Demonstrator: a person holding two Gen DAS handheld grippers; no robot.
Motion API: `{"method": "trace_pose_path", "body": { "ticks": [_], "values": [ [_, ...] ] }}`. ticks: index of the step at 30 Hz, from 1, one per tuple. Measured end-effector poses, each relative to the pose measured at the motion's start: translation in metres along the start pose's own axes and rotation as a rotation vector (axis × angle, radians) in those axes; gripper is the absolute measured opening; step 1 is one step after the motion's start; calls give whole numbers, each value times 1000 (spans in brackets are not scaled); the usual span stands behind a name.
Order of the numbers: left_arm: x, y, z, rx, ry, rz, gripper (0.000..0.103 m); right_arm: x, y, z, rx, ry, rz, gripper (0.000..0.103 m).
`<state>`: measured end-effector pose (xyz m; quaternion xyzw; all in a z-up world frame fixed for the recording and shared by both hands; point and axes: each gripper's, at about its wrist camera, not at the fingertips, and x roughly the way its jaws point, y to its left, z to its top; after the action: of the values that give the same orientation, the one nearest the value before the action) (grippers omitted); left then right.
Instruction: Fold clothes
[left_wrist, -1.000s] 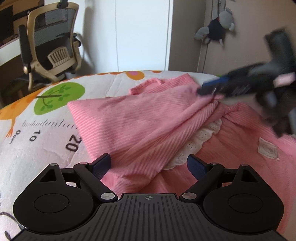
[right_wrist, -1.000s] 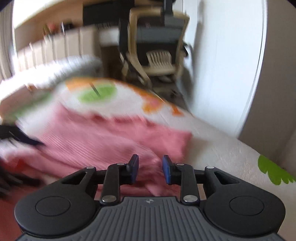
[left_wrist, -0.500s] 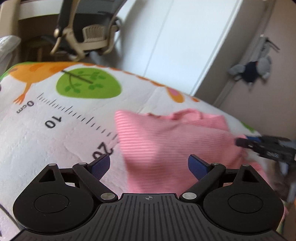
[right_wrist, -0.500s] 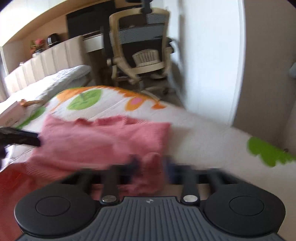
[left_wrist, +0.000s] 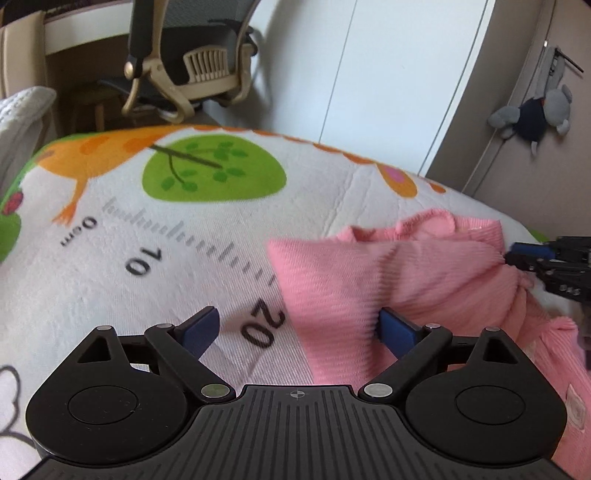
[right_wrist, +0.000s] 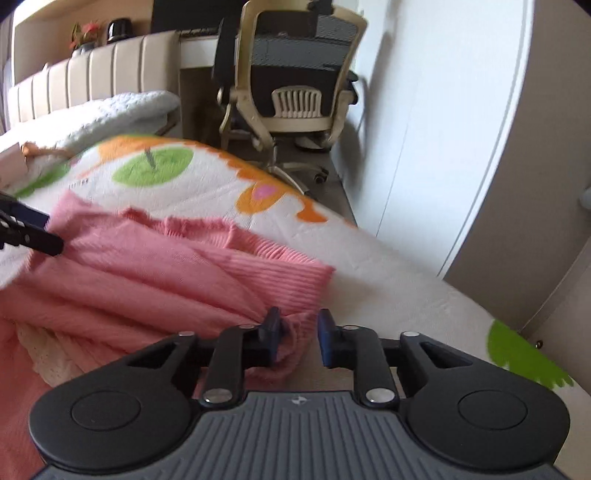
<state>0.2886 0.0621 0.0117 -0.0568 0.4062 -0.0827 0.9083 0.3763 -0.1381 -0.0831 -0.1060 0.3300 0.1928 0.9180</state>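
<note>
While your right gripper (right_wrist: 295, 338) has a bunched bit of the pink ribbed top (left_wrist: 388, 273) sitting between its blue pads, the pads are a little apart, with a gap on the right side, so I cannot tell if it is truly pinching the cloth or just letting it rest there. Your left gripper (left_wrist: 299, 328) is wide open and holds nothing; the near left edge of the top lies between its two pads, which looks like a good spot to grab from. The top lies on the bed, on a white blanket (left_wrist: 184, 266) with a green tree (left_wrist: 214, 170), an orange animal and a ruler print on it. One flap of the top is laid over the rest, and some white lace trim (right_wrist: 40, 347) peeks out below it in the right view, so the fold looks partly made but still lumpy. I think you hold one side with the right so the cloth stays put while the left comes in for the other side. From the left view you can see your right gripper at the far right edge of the top, touching it. An office chair (right_wrist: 295, 74) stands past the bed, and a grey soft toy (left_wrist: 532, 114) hangs on the door.
</note>
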Motion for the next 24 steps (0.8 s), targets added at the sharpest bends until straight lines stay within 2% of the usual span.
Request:
{"method": "trace_pose_path", "body": {
  "ticks": [1, 2, 3, 4, 6, 8, 10, 11, 12, 13, 14, 15, 16, 20, 24],
  "values": [
    [-4, 3, 3, -26, -10, -23, 95, -8, -4, 5, 14, -21, 7, 26],
    [-7, 6, 6, -52, -19, -46, 95, -17, -7, 10, 27, -42, 13, 34],
    [-9, 10, 9, -98, -21, -98, 95, -22, -12, 16, 48, -63, 26, 43],
    [-9, 15, 11, -153, -19, -151, 95, -26, -16, 23, 73, -82, 43, 45],
    [-2, 20, 12, -236, -10, -210, 95, -20, -26, 32, 161, -86, 86, 45],
    [8, 17, 10, -259, -10, -204, 94, 2, -31, 34, 245, -54, 111, 45],
    [18, 13, 8, -272, -9, -191, 89, 29, -31, 29, 297, -10, 109, 45],
    [21, 11, 6, -274, -13, -186, 87, 40, -28, 26, 303, 8, 107, 42],
    [22, 8, 6, -262, -34, -177, 79, 46, -21, 23, 285, 15, 106, 24],
    [21, 6, 7, -249, -38, -183, 50, 49, -14, 20, 257, 17, 105, 15],
    [20, 4, 9, -237, -42, -189, 42, 47, -8, 19, 232, 11, 108, 13],
    [19, 2, 10, -225, -45, -195, 32, 40, -3, 20, 214, -5, 104, 12],
    [12, 1, 12, -210, -60, -211, 17, 29, 0, 22, 196, -28, 102, 12],
    [-49, -4, 10, -145, -173, -293, 13, -48, -5, 26, 162, -167, 145, 11],
    [-121, -19, -22, -50, -251, -366, 13, -129, -7, -6, 155, -249, 201, 11]
  ]
}}
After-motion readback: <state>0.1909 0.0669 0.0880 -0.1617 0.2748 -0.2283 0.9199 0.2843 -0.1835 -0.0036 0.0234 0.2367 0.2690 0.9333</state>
